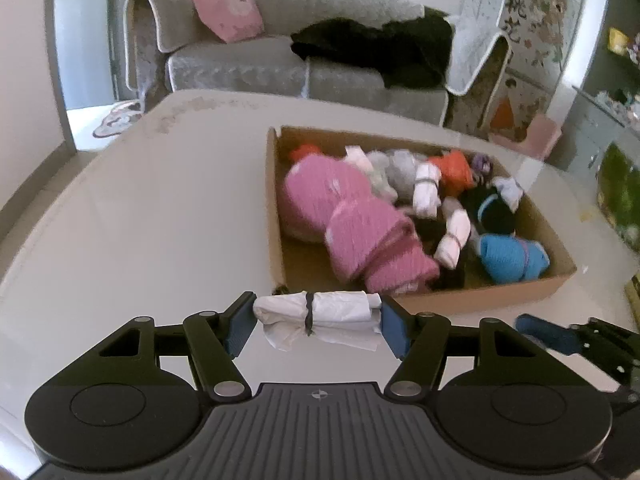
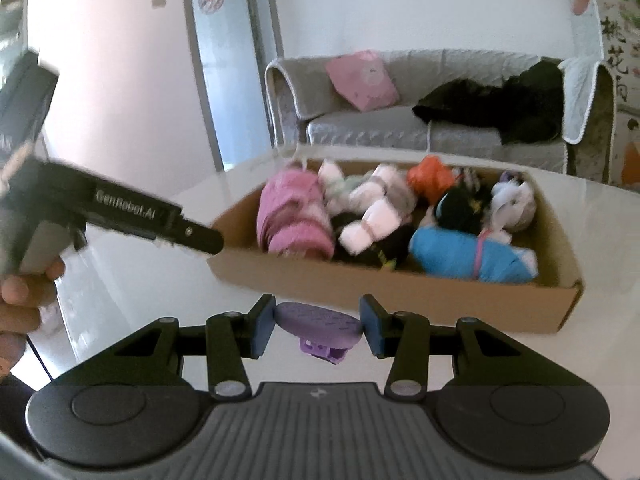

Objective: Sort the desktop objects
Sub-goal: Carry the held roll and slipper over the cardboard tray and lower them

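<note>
My left gripper point(image 1: 319, 322) is shut on a white rolled cloth bundle point(image 1: 320, 314) tied with a dark band, held above the white table just short of the cardboard box point(image 1: 460, 298). My right gripper point(image 2: 318, 327) is shut on a flat purple oval object point(image 2: 318, 322) with a purple clip under it, close to the near wall of the cardboard box point(image 2: 400, 284). The box holds several rolled bundles: pink point(image 1: 352, 220), white point(image 1: 426, 190), orange point(image 1: 454, 170), blue point(image 1: 510, 258) and black. The left gripper's body point(image 2: 120, 210) shows at the left of the right wrist view, with a hand point(image 2: 24, 300) on it.
The white table point(image 1: 140, 220) lies bare to the left of the box. Behind it stands a grey sofa point(image 1: 260, 68) with a pink cushion point(image 1: 228, 8) and a black garment point(image 1: 380, 50). A patterned screen point(image 1: 532, 40) stands at the right.
</note>
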A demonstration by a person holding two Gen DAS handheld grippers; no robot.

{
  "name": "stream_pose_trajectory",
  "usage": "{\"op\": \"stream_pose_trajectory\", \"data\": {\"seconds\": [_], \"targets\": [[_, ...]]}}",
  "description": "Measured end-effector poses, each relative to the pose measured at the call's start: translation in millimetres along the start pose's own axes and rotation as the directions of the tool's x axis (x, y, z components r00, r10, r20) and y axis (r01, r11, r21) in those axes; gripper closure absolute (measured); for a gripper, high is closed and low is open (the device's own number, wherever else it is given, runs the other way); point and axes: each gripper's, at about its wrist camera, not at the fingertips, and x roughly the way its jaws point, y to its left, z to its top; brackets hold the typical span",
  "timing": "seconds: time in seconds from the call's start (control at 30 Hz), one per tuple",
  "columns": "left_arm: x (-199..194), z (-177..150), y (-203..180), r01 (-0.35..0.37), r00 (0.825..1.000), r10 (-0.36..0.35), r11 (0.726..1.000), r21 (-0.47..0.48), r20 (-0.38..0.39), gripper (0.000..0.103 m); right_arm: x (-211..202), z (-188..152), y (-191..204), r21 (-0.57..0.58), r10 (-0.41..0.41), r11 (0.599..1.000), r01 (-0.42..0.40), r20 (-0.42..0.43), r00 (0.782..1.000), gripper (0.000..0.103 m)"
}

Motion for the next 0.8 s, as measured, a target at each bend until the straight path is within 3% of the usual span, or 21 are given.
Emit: {"op": "stream_pose_trajectory", "data": {"seconds": [0.4, 0.57, 0.8], "targets": [[-26, 55, -28, 0.026, 0.994, -0.030, 0.999, 0.035, 0.103, 0.032, -29, 67, -61, 0.154, -0.002, 0.988, -0.030, 0.202, 0.979, 0.060], [-6, 93, -52, 0.066, 0.991, -0.071, 0.997, 0.045, 0.111, 0.032, -11, 93, -89, 0.233, 0.051, 0.966, -0.111, 0.246, 0.968, 0.060], [49, 123, -71, 0.078, 0.993, -0.081, 0.996, 0.041, 0.085, 0.032, 27, 96, -113, 0.297, 0.108, 0.939, -0.176, 0.233, 0.966, 0.060]]}}
